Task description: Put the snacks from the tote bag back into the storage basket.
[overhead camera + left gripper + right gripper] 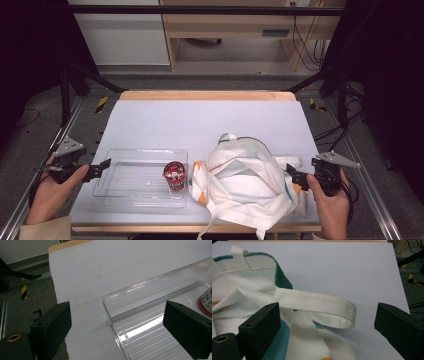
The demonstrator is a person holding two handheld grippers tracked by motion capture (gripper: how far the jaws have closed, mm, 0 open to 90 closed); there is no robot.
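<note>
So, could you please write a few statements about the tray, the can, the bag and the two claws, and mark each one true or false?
1. The red can stands inside the clear tray, at its end nearest the bag. True.
2. The left claw is shut on the tray's rim. False: its jaws stand open at the tray's left end, gripping nothing.
3. The cloth bag lies to the right of the tray. True.
4. The right claw has clamped the bag's handle strap. False: its jaws are open, with the strap loop lying between them.
5. The can lies inside the bag. False: it is in the tray.
</note>
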